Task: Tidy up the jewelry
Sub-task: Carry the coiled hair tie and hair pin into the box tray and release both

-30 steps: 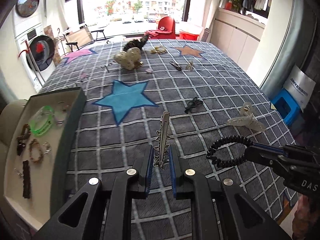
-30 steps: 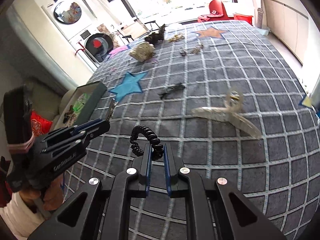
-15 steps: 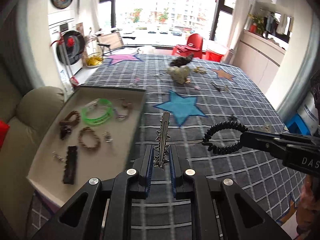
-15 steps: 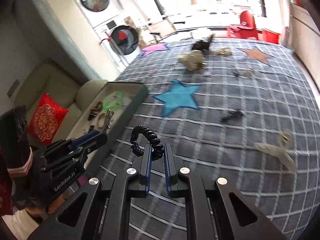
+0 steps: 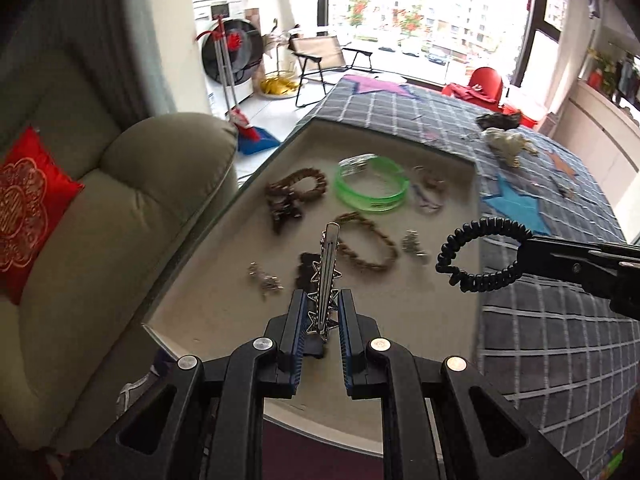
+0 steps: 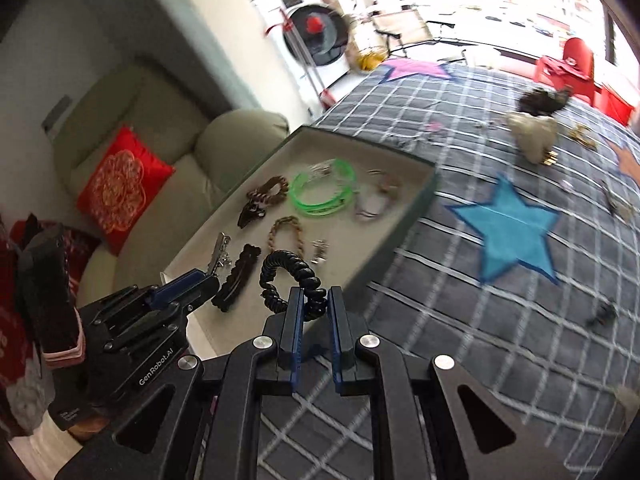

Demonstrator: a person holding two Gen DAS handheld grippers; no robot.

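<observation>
Now both held pieces, hair clip (image 5: 325, 276) and coil tie (image 5: 478, 256), hang over the tray (image 5: 400, 320).

Both wrist cams sit close above the tray's (image 5: 400, 142) near edge, looking across it toward the windows; left cam faces straighter, right cam angles from the right. Both share the tray (image 6: 416, 200).

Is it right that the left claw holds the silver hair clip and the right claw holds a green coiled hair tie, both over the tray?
Not quite: the coiled hair tie in the right claw is black, as the right wrist view shows. The left claw does hold the silver hair clip, over the tray.
</observation>
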